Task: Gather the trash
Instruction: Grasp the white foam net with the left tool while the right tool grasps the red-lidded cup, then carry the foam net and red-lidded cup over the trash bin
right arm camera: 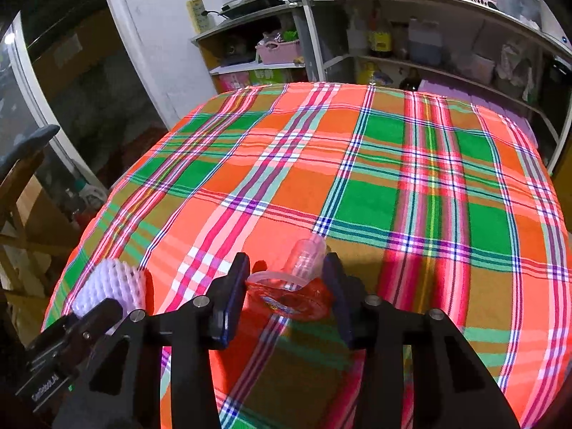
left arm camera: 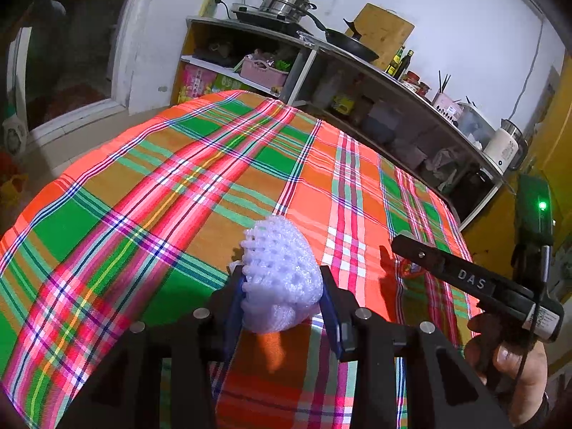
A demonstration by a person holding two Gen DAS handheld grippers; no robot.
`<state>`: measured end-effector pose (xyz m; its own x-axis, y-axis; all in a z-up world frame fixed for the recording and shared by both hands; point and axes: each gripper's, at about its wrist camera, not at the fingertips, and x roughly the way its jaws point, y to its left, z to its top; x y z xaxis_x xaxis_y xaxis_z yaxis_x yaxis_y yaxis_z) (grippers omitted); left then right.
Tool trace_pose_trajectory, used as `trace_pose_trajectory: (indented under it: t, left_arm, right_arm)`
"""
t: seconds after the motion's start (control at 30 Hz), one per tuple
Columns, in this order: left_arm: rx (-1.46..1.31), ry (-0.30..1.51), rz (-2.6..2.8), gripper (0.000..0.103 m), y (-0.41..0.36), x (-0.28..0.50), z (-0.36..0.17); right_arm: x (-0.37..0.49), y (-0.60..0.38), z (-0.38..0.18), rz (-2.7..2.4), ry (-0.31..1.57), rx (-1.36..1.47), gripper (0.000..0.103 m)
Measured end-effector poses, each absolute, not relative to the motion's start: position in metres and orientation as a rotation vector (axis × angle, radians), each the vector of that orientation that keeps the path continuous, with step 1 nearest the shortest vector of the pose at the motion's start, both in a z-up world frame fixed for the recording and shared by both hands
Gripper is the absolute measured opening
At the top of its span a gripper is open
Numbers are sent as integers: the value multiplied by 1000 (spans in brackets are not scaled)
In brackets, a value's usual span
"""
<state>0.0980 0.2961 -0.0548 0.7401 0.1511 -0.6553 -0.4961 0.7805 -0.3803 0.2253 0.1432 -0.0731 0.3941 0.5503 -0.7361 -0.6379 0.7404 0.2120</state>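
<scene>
My left gripper (left arm camera: 282, 286) is shut on a white foam fruit net (left arm camera: 280, 275) and holds it just above the plaid tablecloth (left arm camera: 161, 186). The net also shows at the lower left of the right wrist view (right arm camera: 114, 286). My right gripper (right arm camera: 287, 286) is shut on a clear plastic cup with a red label (right arm camera: 296, 282), held above the cloth (right arm camera: 357, 178). The right gripper also appears at the right of the left wrist view (left arm camera: 400, 246), with the red label partly visible under it.
A long shelf unit (left arm camera: 321, 50) with pots, a pan, bottles and a kettle stands beyond the table's far edge. A pink basket (right arm camera: 279, 50) sits on a shelf. A wooden chair (right arm camera: 21, 193) is left of the table.
</scene>
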Motion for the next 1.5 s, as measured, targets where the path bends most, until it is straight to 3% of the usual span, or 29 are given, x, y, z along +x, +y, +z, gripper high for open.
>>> trace_pose_trajectory:
  t: [0.53,1.5]
  left_arm:
    - [-487,667,304,36,240,86,-39]
    - [-256,693,-31,35,44,97,10]
  right_arm:
    - [174,68,-54,743,852,-70,44]
    - [118,-126,-26,545,765,65,44]
